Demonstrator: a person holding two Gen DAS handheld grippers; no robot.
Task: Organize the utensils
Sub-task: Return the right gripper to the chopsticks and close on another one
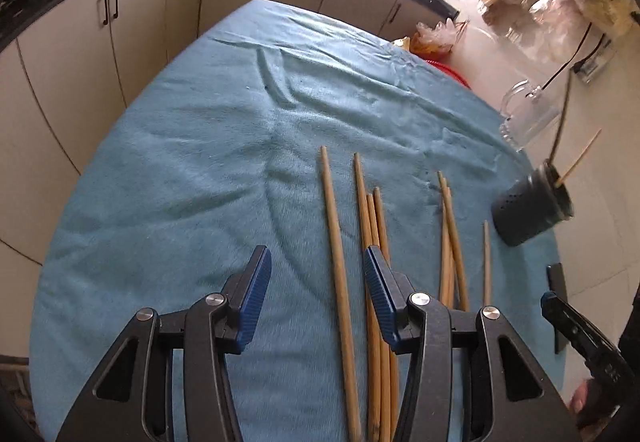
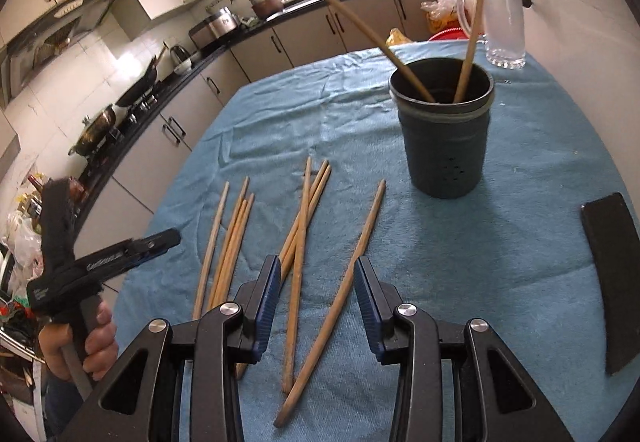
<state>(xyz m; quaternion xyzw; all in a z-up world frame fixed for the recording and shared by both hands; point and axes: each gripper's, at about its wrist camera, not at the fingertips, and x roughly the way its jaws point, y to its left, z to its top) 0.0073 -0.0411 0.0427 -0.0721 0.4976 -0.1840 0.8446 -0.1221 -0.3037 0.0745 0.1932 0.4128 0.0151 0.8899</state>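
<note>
Several wooden chopsticks lie loose on a blue cloth [image 1: 192,169]. My left gripper [image 1: 316,254] hovers open low over them, with one single chopstick [image 1: 334,242] running on the cloth between its jaws and a bundle [image 1: 374,217] under its right finger. My right gripper [image 2: 317,262] is open too, above a crossed group [image 2: 304,209] and a single chopstick [image 2: 366,238] that lies close to its right finger. A dark grey holder [image 2: 444,145] stands upright beyond, with two chopsticks [image 2: 470,41] leaning inside it. The holder [image 1: 532,209] shows at the right of the left wrist view.
A clear glass mug [image 2: 504,29] stands behind the holder near the wall. A flat black object [image 2: 612,282] lies on the cloth at the right. A hand [image 2: 92,342] holds the left gripper's handle at the table's left edge. Kitchen cabinets and a counter surround the table.
</note>
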